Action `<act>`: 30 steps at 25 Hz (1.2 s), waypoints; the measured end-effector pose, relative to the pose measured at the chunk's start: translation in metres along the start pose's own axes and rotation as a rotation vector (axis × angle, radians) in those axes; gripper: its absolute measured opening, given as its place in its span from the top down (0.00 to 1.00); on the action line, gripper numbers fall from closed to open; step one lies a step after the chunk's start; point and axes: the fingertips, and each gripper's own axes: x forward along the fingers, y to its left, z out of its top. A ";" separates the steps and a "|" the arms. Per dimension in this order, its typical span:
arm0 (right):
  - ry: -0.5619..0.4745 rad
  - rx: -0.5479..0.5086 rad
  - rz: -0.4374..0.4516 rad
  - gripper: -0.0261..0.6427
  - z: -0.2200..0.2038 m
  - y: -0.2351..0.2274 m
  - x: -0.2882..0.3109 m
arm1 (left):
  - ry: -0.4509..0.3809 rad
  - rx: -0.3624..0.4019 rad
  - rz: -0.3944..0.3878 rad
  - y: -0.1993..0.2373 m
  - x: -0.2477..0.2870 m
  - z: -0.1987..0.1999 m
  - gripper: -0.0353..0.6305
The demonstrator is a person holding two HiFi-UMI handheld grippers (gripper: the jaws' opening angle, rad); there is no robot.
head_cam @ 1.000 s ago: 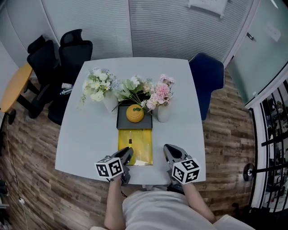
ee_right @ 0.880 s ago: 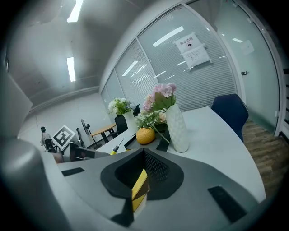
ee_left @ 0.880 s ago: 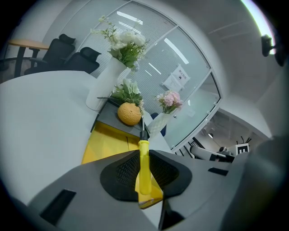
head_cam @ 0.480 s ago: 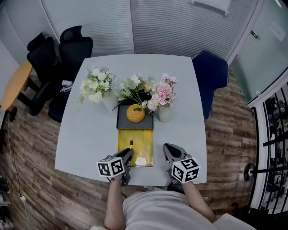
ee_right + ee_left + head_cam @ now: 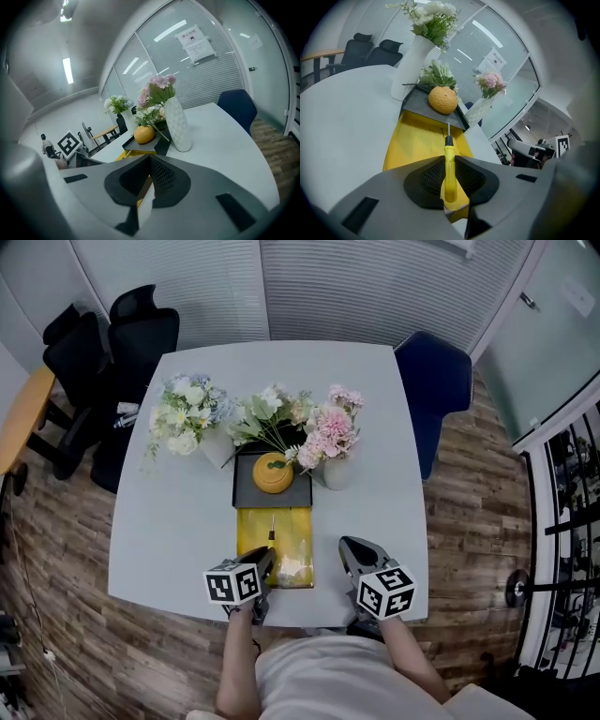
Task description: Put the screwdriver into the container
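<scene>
A yellow-handled screwdriver (image 5: 449, 164) sits between the jaws of my left gripper (image 5: 449, 190), which is shut on its handle. The black collar and metal tip point forward over the yellow container (image 5: 412, 140). In the head view the left gripper (image 5: 263, 563) is at the near end of the flat yellow container (image 5: 292, 521), and the screwdriver (image 5: 271, 532) reaches out above it. My right gripper (image 5: 349, 554) hovers beside the container's right edge near the table front. In its own view the right gripper (image 5: 143, 185) is shut with nothing held.
Just behind the container is a dark tray (image 5: 246, 498) holding an orange round object (image 5: 272, 472). White vases of flowers (image 5: 187, 418) (image 5: 333, 442) stand around it. A blue chair (image 5: 431, 390) and black office chairs (image 5: 112, 334) ring the white table (image 5: 169, 521).
The head view has shifted slightly, so the table sits a little left and higher. Both grippers stay at the table front, with the screwdriver still in the left one.
</scene>
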 end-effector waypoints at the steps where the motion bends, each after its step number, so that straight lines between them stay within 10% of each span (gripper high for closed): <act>1: 0.002 0.002 -0.002 0.94 -0.001 -0.001 0.001 | 0.009 0.005 0.004 0.000 0.002 -0.001 0.85; 30: 0.047 0.039 -0.031 0.94 -0.006 -0.035 0.023 | 0.188 0.105 0.137 0.025 0.045 -0.011 0.85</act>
